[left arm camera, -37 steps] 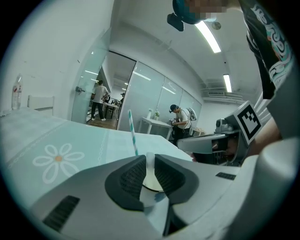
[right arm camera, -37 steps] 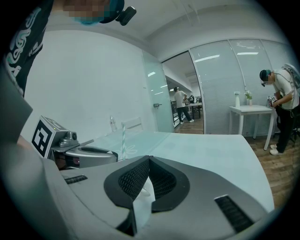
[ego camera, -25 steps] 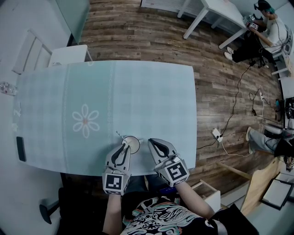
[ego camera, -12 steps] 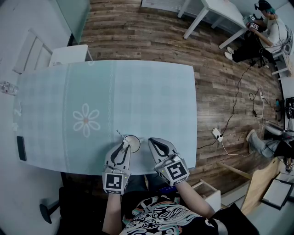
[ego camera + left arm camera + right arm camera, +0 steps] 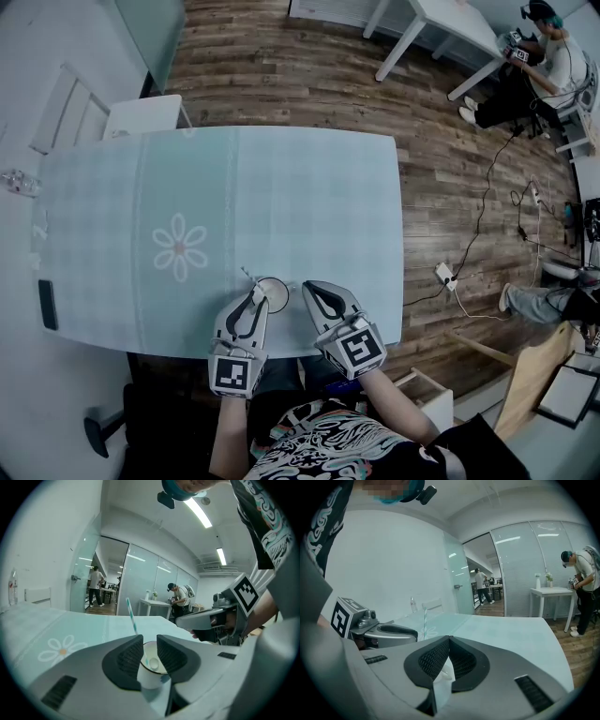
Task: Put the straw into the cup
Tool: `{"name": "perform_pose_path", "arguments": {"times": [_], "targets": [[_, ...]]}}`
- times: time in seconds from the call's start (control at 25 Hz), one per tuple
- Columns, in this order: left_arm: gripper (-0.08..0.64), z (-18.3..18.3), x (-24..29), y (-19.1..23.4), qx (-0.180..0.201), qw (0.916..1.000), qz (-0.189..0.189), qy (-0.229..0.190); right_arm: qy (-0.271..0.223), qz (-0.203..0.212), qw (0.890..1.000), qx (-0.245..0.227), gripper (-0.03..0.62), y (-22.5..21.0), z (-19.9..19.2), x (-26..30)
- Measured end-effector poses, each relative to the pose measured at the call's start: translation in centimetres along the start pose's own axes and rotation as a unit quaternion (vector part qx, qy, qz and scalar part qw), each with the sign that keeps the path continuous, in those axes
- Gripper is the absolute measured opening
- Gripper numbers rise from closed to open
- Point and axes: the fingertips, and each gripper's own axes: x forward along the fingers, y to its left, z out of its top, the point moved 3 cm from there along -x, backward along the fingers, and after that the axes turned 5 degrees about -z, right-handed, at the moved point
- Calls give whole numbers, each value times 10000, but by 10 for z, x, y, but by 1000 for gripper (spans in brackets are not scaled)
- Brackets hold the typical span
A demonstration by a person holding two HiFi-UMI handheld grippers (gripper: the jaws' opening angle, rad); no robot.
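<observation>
Left gripper view: my left gripper (image 5: 150, 642) clasps the cup (image 5: 148, 681), striped straw (image 5: 131, 614) leaning inside. My right gripper (image 5: 449, 639) pinches white paper (image 5: 441, 686).

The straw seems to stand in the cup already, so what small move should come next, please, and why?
Probably open the left tool and draw it back: the straw already leans inside the cup, which sits gripped between that tool's jaws, so nothing seems left to insert.

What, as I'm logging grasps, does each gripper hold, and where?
The left gripper holds the cup by its wall under the rim; the right gripper pinches a white scrap at its upper end.
</observation>
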Motion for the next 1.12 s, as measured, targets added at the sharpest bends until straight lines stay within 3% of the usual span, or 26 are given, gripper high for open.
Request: {"name": "perform_pose_path", "arguments": {"times": [0.68, 1.12], "targets": [[104, 28, -19, 10, 335, 9986, 173, -358, -181, 39, 9998, -32, -12, 10, 15, 1], [38, 45, -28, 6, 227, 9967, 438, -650, -348, 145, 9993, -15, -12, 10, 27, -7]]}}
